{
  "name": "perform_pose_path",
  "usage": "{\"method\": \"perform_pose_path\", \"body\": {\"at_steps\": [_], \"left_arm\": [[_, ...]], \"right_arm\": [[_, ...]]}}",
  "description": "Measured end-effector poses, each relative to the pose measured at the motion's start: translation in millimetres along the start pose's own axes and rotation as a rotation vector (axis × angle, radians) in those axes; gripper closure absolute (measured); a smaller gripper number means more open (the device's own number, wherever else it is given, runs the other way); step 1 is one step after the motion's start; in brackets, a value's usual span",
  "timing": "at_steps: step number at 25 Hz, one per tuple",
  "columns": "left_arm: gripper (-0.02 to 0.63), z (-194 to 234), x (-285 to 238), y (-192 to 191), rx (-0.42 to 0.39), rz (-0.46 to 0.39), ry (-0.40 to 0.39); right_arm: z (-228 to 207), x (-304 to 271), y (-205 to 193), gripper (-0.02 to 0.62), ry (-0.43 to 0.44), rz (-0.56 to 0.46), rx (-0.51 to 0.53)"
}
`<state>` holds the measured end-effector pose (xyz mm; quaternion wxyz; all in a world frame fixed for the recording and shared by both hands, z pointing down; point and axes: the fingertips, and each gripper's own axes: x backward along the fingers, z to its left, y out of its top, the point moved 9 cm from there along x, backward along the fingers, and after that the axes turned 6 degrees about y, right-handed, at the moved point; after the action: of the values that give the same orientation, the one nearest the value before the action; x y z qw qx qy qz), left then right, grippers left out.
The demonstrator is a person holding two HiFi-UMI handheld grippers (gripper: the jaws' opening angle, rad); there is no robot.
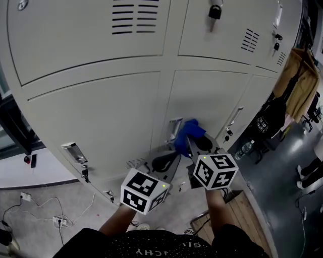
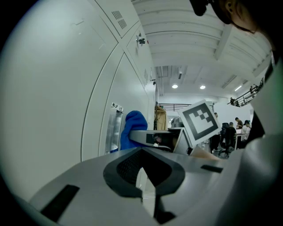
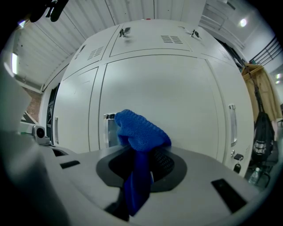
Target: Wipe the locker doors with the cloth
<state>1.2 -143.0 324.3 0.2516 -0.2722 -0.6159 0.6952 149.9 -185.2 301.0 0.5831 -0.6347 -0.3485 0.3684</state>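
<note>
While the right hand-held gripper (image 3: 141,165) clamps it, cloth (image 3: 139,132) juts forward

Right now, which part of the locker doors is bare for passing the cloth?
Bare: the flat door panel between the recessed handle and the neighbouring door's handle. Crowded: round the recessed handle, where the right gripper holds the cloth.

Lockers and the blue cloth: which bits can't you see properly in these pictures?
- Where the cloth meets the door: in the right gripper view, the bunched cloth covers that spot.
- The cloth's lower end: same view, it drops out of sight between the jaws of the right gripper.
- Top lockers: head view, cut off by the top edge.
- Padlock: head view, too small for detail.
</note>
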Motion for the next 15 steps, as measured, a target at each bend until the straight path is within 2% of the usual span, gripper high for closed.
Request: {"method": "perform_pose_path", "body": {"at_steps": [15], "left_arm": [[0.597, -6, -25, 0, 0.000, 0.002, -0.038]], "right_arm": [[-54, 12, 1, 0.515, -0.146, -0.004, 0.010]]}}
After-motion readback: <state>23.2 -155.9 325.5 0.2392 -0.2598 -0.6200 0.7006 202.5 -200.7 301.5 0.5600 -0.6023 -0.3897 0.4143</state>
